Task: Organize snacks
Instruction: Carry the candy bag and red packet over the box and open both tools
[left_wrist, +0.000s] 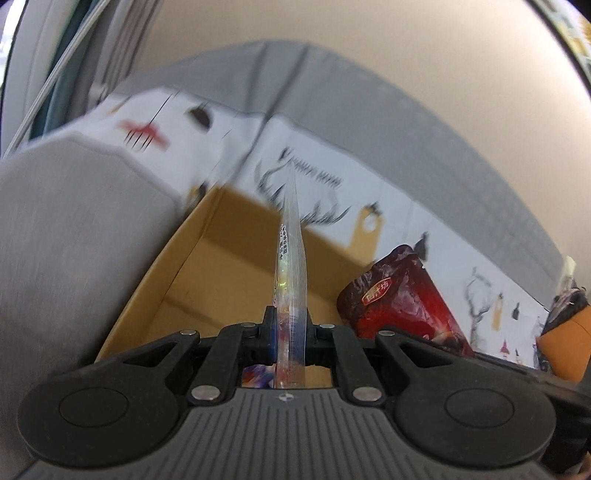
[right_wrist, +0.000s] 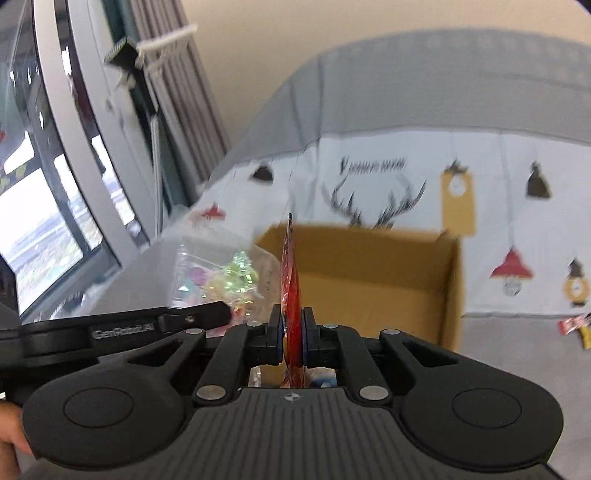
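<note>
My left gripper (left_wrist: 290, 325) is shut on a clear snack bag (left_wrist: 291, 258), seen edge-on, held above the open cardboard box (left_wrist: 192, 266). A red snack bag (left_wrist: 402, 299) hangs just to its right, held by the other gripper. In the right wrist view my right gripper (right_wrist: 291, 332) is shut on that red snack bag (right_wrist: 290, 273), edge-on, over the same cardboard box (right_wrist: 369, 280). The clear bag (right_wrist: 225, 277) with colourful sweets and the left gripper's finger (right_wrist: 192, 317) show to the left.
The box sits on a grey sofa (left_wrist: 66, 240) against a white printed cushion cover (right_wrist: 406, 177). A small red and yellow wrapper (right_wrist: 576, 326) lies on the seat at right. A window (right_wrist: 48, 206) is at far left. An orange object (left_wrist: 565, 343) is at the right edge.
</note>
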